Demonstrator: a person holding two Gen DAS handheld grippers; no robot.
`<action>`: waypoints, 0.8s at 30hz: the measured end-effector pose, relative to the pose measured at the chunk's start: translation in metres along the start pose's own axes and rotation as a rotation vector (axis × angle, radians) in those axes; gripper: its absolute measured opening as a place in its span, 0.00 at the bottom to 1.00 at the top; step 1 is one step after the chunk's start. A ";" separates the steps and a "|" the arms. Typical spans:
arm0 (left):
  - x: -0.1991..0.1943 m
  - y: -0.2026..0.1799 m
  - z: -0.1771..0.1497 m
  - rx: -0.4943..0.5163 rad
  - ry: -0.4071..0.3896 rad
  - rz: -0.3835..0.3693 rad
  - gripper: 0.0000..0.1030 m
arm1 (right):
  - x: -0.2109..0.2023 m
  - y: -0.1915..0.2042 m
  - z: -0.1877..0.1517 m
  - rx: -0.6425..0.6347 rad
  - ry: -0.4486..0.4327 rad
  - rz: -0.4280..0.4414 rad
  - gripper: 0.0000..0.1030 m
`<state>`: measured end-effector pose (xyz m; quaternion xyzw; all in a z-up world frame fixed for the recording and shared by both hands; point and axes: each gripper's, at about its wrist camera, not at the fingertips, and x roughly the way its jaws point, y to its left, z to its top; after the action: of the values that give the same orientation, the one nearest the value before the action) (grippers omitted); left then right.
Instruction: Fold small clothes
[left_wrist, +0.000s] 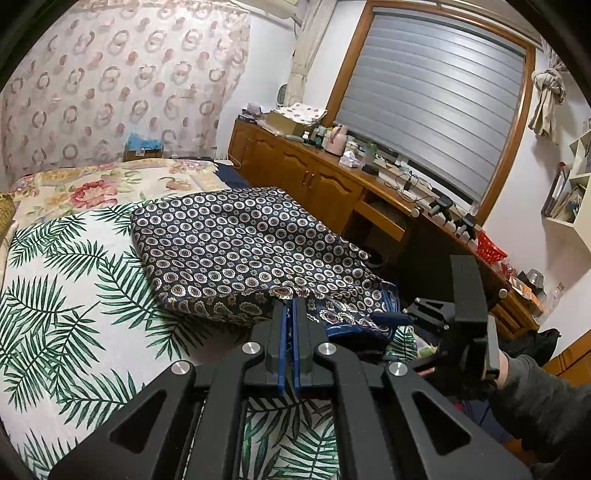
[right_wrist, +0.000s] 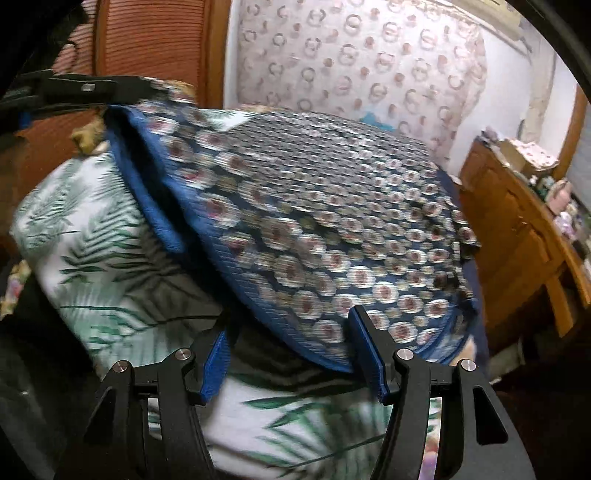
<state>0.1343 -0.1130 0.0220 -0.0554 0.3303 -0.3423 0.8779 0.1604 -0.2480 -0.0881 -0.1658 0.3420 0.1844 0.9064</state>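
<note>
Palm-print bed carries a scarf. Left gripper has its jaws shut on the scarf's edge; right gripper stands half-open, gripping nothing.

The left gripper is being held pinched shut on the patterned cloth; the right gripper is being held with jaws apart.

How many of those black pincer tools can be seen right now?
2. The left gripper is clamped on the near edge of the patterned cloth. The right gripper stands open at the cloth's blue-bordered corner, to the right of the left one.
</note>
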 end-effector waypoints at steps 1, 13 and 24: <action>0.000 0.001 0.000 -0.002 -0.001 0.000 0.03 | 0.004 -0.002 0.002 0.004 0.005 -0.006 0.61; 0.010 0.025 0.032 0.006 -0.026 0.067 0.03 | -0.006 -0.030 0.078 -0.020 -0.102 -0.015 0.05; 0.041 0.063 0.062 0.026 -0.019 0.230 0.04 | 0.023 -0.035 0.153 -0.094 -0.206 -0.018 0.04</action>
<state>0.2300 -0.0993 0.0274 -0.0090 0.3218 -0.2431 0.9150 0.2778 -0.2087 0.0108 -0.1915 0.2366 0.2081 0.9295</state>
